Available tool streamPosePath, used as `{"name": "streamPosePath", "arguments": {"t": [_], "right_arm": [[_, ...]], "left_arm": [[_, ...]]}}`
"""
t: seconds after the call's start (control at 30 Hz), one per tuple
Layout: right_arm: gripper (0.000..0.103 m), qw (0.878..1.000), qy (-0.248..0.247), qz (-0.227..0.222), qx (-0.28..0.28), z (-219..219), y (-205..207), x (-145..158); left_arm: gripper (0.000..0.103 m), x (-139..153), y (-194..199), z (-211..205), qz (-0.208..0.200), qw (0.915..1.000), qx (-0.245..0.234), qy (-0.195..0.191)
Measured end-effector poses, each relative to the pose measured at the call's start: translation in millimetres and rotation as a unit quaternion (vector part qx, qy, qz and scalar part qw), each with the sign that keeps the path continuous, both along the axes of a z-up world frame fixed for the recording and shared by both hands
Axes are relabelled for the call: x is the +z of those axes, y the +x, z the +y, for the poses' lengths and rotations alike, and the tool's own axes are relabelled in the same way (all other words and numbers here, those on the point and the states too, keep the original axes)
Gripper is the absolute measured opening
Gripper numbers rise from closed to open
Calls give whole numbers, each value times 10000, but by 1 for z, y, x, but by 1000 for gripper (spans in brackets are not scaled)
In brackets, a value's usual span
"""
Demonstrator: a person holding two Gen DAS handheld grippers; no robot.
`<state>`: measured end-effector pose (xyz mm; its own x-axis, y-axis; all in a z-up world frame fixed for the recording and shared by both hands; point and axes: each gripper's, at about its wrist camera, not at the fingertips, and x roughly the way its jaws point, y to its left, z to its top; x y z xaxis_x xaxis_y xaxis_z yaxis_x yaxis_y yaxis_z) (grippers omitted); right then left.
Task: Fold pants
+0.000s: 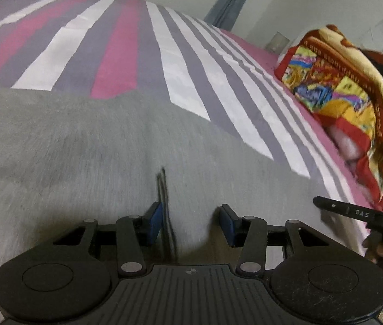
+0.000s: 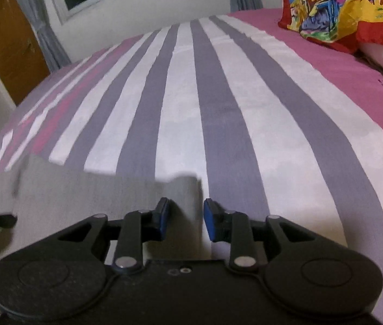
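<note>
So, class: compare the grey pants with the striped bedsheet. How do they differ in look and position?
The grey pants are plain, one colour; the striped bedsheet has pink, white and purple-grey bands. The pants lie on top near both grippers; the bedsheet spreads beneath and far beyond. Both are flat fabric.

R gripper (image 2: 185,222) open over grey pants (image 2: 96,197) edge on striped bedsheet (image 2: 218,103).

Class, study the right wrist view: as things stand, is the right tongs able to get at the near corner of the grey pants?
Probably yes. The right tongs stand open, and the corner of the grey pants lies just ahead between the pads on the striped bedsheet, with nothing in the way.
</note>
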<state>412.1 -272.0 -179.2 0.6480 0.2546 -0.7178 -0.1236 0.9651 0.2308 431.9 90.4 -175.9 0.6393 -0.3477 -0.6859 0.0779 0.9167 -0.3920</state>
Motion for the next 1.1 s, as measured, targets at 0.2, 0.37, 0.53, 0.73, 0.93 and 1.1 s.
{"name": "streamPosePath", "arguments": {"t": [0.2, 0.37, 0.53, 0.73, 0.93, 1.1], "right_arm": [[29, 9995, -236, 127, 170, 2, -35, 3], [32, 9992, -312, 152, 186, 5, -65, 4], [34, 9991, -352, 205, 119, 7, -80, 7], [39, 9989, -360, 302, 24, 5, -84, 9], [39, 9996, -267, -49, -104, 2, -103, 23], [39, 9986, -145, -488, -143, -5, -124, 31]], "left_arm": [[47, 6, -32, -4, -24, 9998, -20, 184], [47, 8, -59, -10, -109, 9991, -55, 415], [47, 10, -74, -15, -161, 9985, -30, 516], [47, 13, -83, -19, -195, 9976, 12, 663], [57, 20, -99, -14, -212, 9979, 121, 593], [70, 34, -132, 9, -500, 9936, 289, 970]]}}
